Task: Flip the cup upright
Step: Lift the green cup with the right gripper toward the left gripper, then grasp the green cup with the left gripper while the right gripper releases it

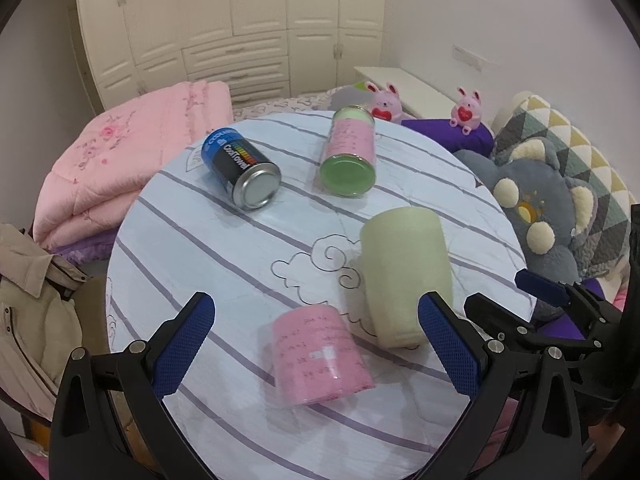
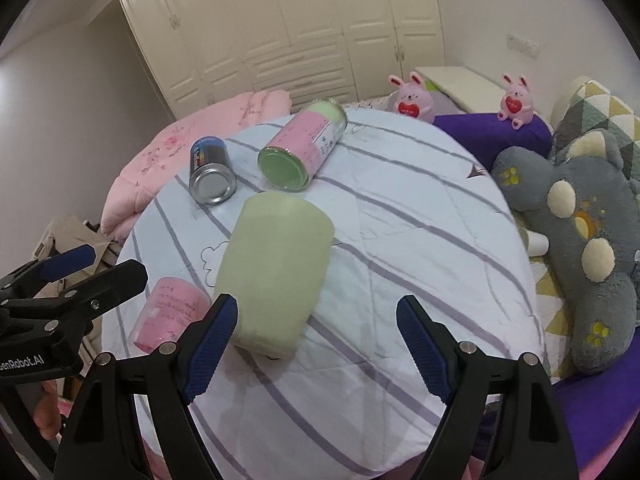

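The pale green cup [image 2: 276,276] is lying on its side on the round table [image 2: 400,240], toward the near edge, its closed base facing the cameras. In the right wrist view it is sitting just ahead of the right gripper [image 2: 316,340], slightly left of the gap, with its base near the left blue pad; nothing is touching it. In the left wrist view the cup [image 1: 404,272] is lying ahead and to the right of the left gripper [image 1: 316,340], just beyond the right-hand pad.

Both pairs of tongs are standing wide open and gripping nothing. Each is pointing forward and down over the near edge, side by side.

The cup is looking matte, smooth and tapered. A pink-labelled clear jar [image 1: 320,356] is lying just left of it, between the left gripper's fingers in that view. Toward the far edge, a blue and black metal can [image 1: 242,168] and a tall clear jar with a green lid [image 1: 349,152] are lying on their sides. The table is wearing a quilted white cloth with purple stripes.
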A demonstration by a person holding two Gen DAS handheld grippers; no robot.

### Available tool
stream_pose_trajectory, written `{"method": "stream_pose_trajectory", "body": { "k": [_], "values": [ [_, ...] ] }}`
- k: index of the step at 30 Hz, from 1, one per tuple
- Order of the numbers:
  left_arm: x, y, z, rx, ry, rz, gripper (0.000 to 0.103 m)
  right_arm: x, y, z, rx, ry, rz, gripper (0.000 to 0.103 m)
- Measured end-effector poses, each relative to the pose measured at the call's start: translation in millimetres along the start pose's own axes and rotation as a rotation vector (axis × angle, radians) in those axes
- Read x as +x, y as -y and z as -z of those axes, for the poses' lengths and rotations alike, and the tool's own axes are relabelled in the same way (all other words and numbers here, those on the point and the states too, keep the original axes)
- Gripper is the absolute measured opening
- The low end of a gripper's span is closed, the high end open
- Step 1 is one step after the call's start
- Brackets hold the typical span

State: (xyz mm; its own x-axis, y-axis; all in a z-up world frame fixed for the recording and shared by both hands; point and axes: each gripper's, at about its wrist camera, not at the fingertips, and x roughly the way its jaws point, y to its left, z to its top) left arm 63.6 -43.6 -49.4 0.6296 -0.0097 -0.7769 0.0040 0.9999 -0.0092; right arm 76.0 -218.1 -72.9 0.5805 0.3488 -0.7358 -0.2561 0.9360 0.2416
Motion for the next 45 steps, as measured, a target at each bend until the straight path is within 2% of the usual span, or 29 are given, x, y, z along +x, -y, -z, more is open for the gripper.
{"method": "stream_pose_trajectory", "body": {
  "k": [8,17,27,36,39,45],
  "values": [
    [12,21,-8,-0.009,-0.058,0.034,0.103,-6,12,7,-0.023,0.034,0.072,0.083],
    [56,48,-27,-0.034,-0.213,0.081,0.103,1,28,9,-0.041,0.039,0.108,0.083],
    [106,58,-38,-0.087,-0.374,0.078,0.103,13,40,6,-0.041,0.033,0.082,0.083],
    [126,61,-37,-0.087,-0.427,0.039,0.102,23,42,5,-0.035,0.023,0.056,0.083],
    [129,62,-37,-0.083,-0.436,0.044,0.092,27,41,6,-0.040,0.010,0.055,0.083],
    [128,64,-39,-0.081,-0.427,0.065,0.080,27,46,7,-0.004,0.008,0.019,0.083]
  ]
}}
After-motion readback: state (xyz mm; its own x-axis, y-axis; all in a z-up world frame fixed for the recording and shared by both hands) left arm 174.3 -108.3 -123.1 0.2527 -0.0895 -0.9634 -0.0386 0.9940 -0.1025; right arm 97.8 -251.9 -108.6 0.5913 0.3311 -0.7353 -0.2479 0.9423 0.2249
